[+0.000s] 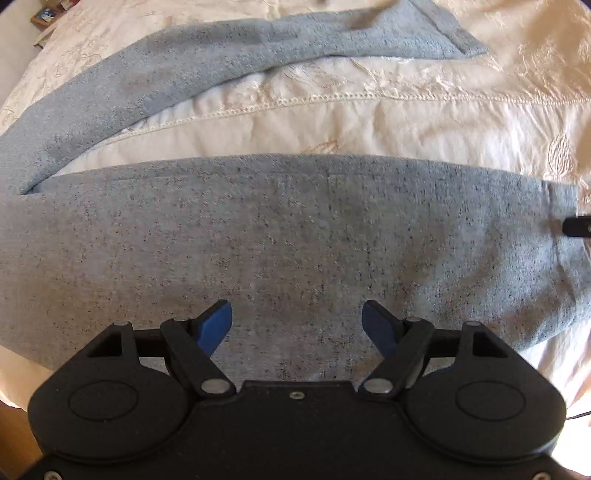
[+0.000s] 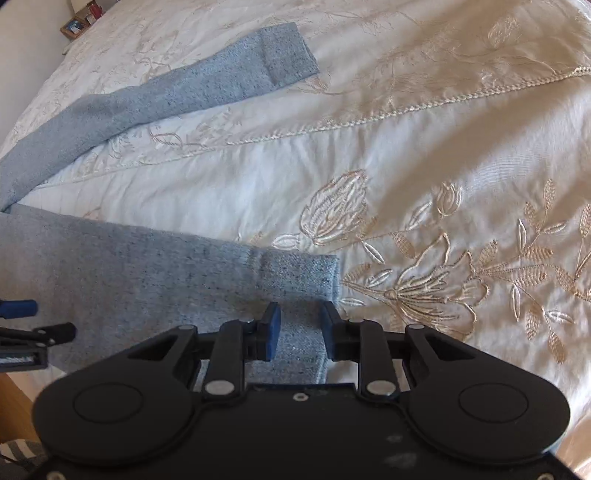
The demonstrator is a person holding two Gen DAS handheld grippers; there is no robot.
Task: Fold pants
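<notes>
The grey sweatpants (image 1: 280, 236) lie spread on a cream embroidered bedspread (image 1: 369, 110), their two legs splayed apart in a V with bare bedspread between them. At the far left, beyond the bed's edge, a small framed picture (image 2: 75, 26) stands near the wall. The left gripper (image 1: 297, 321) hovers over the near leg partway along its length, its blue-padded fingers (image 1: 216, 325) spread wide with only cloth under the gap; cloth runs out to both sides of it, and the leg's near edge passes just under the tool body. The far leg (image 2: 166, 96) angles away up the bed, its cuff lying flat with open bedspread all round. Further right, the right gripper (image 2: 300, 325) sits at the near leg's cuff (image 2: 295, 273), fingers partly apart and straddling the cuff's near corner; whether they touch the cloth I cannot tell. Right of the cuff's end edge the bedspread is open, stitched with floral embroidery (image 2: 424, 280).
</notes>
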